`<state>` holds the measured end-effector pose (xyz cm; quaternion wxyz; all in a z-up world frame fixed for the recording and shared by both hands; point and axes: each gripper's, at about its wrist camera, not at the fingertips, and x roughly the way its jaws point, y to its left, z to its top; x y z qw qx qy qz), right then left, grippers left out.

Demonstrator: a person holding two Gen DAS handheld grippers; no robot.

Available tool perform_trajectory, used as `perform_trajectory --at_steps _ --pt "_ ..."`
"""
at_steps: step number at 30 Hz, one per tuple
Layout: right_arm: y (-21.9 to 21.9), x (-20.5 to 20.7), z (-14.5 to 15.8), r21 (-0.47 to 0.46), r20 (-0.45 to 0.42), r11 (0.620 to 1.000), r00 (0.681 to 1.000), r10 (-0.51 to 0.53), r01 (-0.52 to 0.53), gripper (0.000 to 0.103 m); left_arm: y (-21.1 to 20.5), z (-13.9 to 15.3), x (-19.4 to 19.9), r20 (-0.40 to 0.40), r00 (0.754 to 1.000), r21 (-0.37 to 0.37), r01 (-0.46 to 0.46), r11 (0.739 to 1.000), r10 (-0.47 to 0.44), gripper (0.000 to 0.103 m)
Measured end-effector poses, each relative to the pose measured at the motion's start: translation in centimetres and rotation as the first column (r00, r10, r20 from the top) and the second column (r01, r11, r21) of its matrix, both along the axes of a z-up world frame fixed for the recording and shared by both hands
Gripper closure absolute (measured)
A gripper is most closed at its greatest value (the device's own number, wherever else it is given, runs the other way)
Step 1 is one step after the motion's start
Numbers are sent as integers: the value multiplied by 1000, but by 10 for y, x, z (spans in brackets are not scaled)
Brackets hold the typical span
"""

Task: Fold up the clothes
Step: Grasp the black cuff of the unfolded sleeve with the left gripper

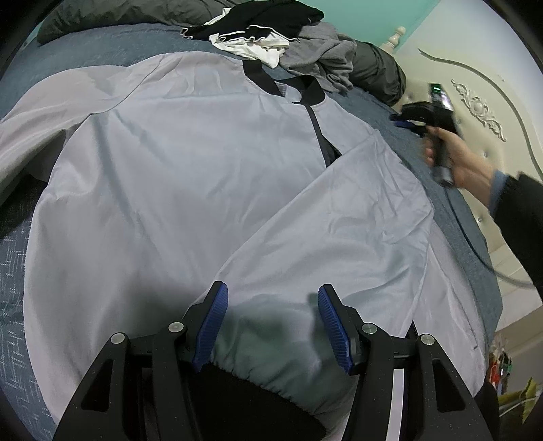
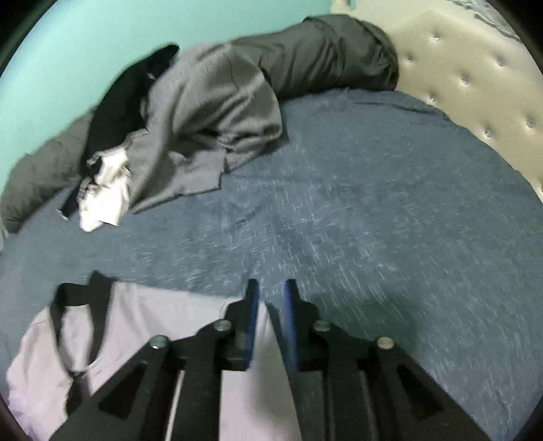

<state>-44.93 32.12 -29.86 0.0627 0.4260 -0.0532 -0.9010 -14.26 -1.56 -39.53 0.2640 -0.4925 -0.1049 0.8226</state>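
Observation:
A light grey jacket [image 1: 190,176] with black collar and zip lies spread on the blue bedspread [image 1: 112,51]. One sleeve [image 1: 339,217] is folded across its front, with the black cuff [image 1: 251,400] near me. My left gripper [image 1: 271,322] is open, its jaws either side of the sleeve end just above the cuff. My right gripper [image 2: 271,315] hovers at the jacket's edge near the collar [image 2: 81,295], jaws nearly closed with a narrow gap and nothing between them. It also shows in the left wrist view [image 1: 407,120], held in a hand beside the jacket's shoulder.
A heap of clothes, black [image 1: 271,17], white [image 1: 251,47] and grey [image 2: 210,135], lies at the far side of the bed. A dark pillow [image 2: 332,51] rests against the cream tufted headboard [image 2: 468,84]. Bare blue bedspread [image 2: 373,203] lies beyond the right gripper.

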Motion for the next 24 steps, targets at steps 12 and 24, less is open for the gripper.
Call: perform_trajectory --at_steps 12,24 --pt "-15 208 1 -273 -34 945 984 176 -178 71 -32 30 17 -3 997 57 -76 995 76 41" --pt "-60 332 -1 -405 -44 863 949 313 -303 46 -168 86 39 -1 948 -13 -319 948 319 33"
